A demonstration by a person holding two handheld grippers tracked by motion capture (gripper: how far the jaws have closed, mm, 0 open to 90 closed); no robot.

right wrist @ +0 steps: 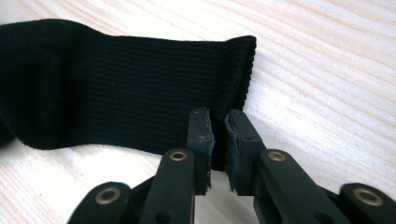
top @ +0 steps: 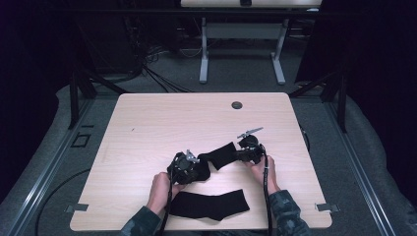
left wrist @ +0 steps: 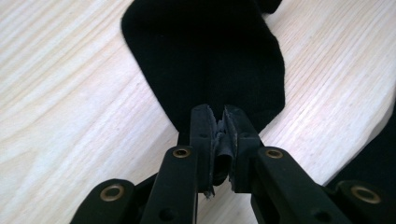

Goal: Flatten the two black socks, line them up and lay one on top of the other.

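Note:
A black sock (top: 220, 154) lies stretched across the light wooden table (top: 196, 118) between my two grippers. My left gripper (top: 198, 165) is shut on one end of it; in the left gripper view the pads (left wrist: 205, 135) pinch a fold of the fabric, and the sock (left wrist: 210, 56) spreads away beyond my left gripper (left wrist: 219, 126). My right gripper (top: 238, 154) is shut on the other end. In the right gripper view my right gripper (right wrist: 218, 128) clamps the near edge of the ribbed cuff (right wrist: 140, 88). A second black sock (top: 209, 205) lies flat near the table's front edge, between the forearms.
A small round grommet (top: 237, 104) sits in the table top near the far edge. Another table's white legs (top: 203, 54) stand on the carpet beyond. Cables trail from both grippers along the person's sleeves.

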